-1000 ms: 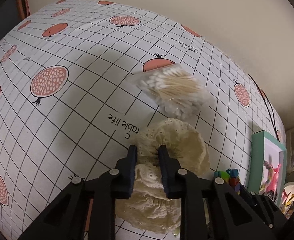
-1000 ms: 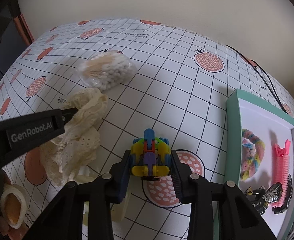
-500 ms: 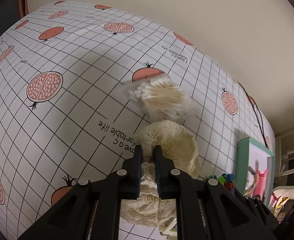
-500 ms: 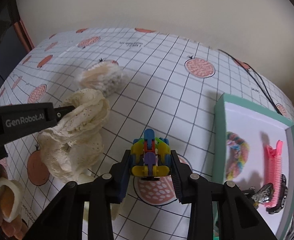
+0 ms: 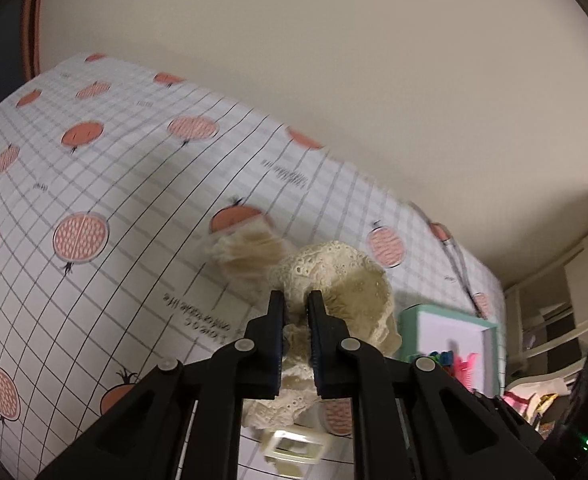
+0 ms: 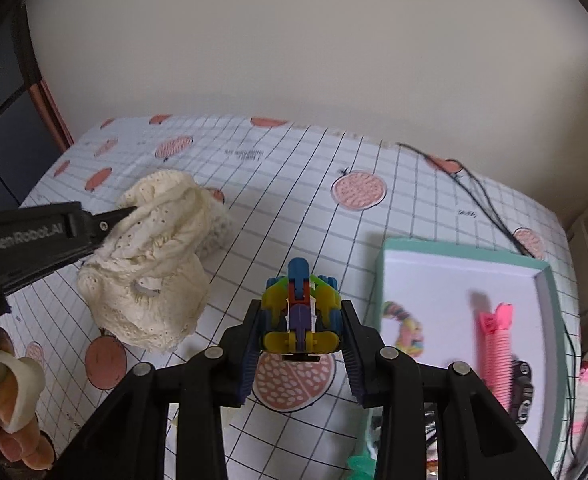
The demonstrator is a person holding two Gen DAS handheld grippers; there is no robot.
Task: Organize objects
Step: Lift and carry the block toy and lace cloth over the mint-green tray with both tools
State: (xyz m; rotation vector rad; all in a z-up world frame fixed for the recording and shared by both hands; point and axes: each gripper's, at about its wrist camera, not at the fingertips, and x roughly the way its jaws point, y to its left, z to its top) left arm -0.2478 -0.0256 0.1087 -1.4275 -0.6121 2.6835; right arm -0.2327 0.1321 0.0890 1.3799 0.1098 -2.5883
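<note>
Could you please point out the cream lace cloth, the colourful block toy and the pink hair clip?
cream lace cloth [image 6: 149,280]: right wrist view, middle of the hanging bundle.
colourful block toy [image 6: 301,312]: right wrist view, its centre, between the right gripper's fingers.
pink hair clip [image 6: 496,354]: right wrist view, ribbed body.

A home, by the look of it. The table wears a tablecloth [image 6: 294,184] printed with pomegranates, a box [image 6: 550,320] holds hair accessories, and cluttered shelves [image 5: 566,320] stand by a plain wall [image 5: 334,60].
</note>
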